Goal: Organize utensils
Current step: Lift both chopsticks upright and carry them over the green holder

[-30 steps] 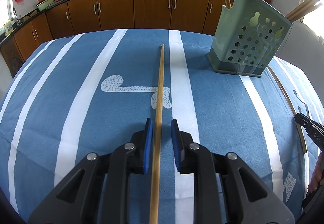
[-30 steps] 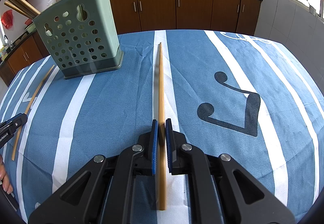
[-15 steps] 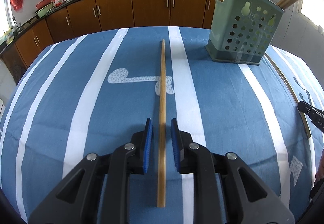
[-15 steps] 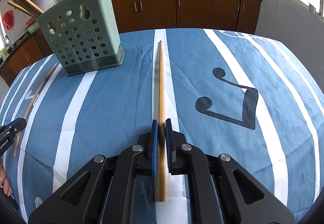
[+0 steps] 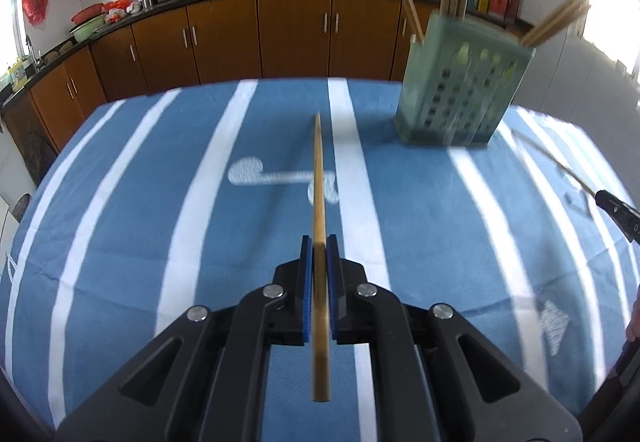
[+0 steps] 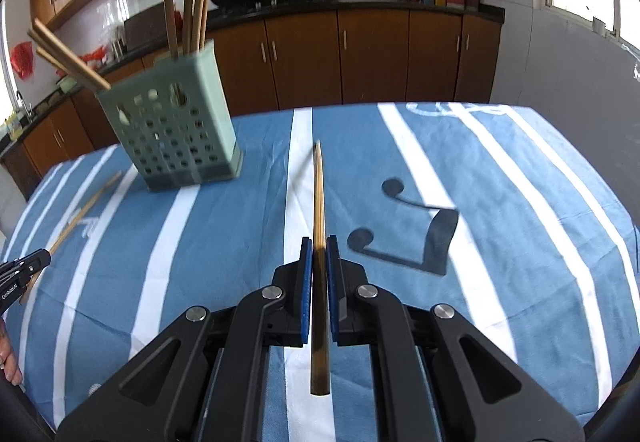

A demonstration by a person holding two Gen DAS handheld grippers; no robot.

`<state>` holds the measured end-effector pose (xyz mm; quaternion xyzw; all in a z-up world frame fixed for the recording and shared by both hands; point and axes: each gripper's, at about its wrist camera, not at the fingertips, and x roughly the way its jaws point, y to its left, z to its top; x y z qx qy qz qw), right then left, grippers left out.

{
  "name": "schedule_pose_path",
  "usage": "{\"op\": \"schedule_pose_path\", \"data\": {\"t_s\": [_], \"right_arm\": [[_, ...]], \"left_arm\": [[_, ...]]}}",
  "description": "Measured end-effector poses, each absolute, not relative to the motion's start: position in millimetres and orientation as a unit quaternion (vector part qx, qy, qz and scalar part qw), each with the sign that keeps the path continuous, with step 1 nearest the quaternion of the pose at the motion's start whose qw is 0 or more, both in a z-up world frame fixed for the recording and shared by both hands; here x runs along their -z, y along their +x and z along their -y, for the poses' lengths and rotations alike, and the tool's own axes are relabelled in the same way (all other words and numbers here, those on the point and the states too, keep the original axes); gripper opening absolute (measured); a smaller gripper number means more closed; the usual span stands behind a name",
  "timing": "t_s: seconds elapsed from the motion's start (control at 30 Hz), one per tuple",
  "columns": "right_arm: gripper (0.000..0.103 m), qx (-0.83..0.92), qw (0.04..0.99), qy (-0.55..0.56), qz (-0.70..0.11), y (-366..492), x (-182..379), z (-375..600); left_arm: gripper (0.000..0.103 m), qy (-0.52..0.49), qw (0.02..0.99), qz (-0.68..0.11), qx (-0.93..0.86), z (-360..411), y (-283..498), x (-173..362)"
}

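Two slender wooden chopsticks are in our grip: the left gripper has just clamped onto one chopstick, and the right gripper clenches the other chopstick, both lifted above the blue-and-white striped tablecloth. The perforated green plastic utensil holder, near the table's far edge, already holds several. We judge insertion remains.

Blue-striped tablecloth carries green chopstick holder.
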<state>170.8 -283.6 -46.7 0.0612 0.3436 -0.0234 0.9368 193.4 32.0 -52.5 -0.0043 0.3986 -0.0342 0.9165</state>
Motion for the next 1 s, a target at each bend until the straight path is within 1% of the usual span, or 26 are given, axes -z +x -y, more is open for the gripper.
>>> {"op": "schedule_pose_path", "data": {"t_s": [0.4,0.73,0.87,1.0], "right_arm": [[0.008,0.013,0.967,0.077,-0.241,153.3,-20.0,290.1],[0.008,-0.001,0.974,0.080,-0.213,151.3,-46.7,285.9],[0.008,-0.026,0.977,0.097,-0.187,151.4,-74.5,284.4],[0.008,-0.059,0.981,0.111,-0.145,148.0,-111.3,278.9]], "left_arm": [[0.008,-0.039,0.953,-0.297,0.054,-33.4,173.9,-31.4],[0.008,-0.045,0.961,-0.261,0.077,-28.3,169.6,-71.1],[0.008,-0.053,0.964,-0.241,0.098,-23.8,168.0,-97.3],[0.008,-0.059,0.965,-0.218,0.130,-14.0,165.3,-126.3]]}}
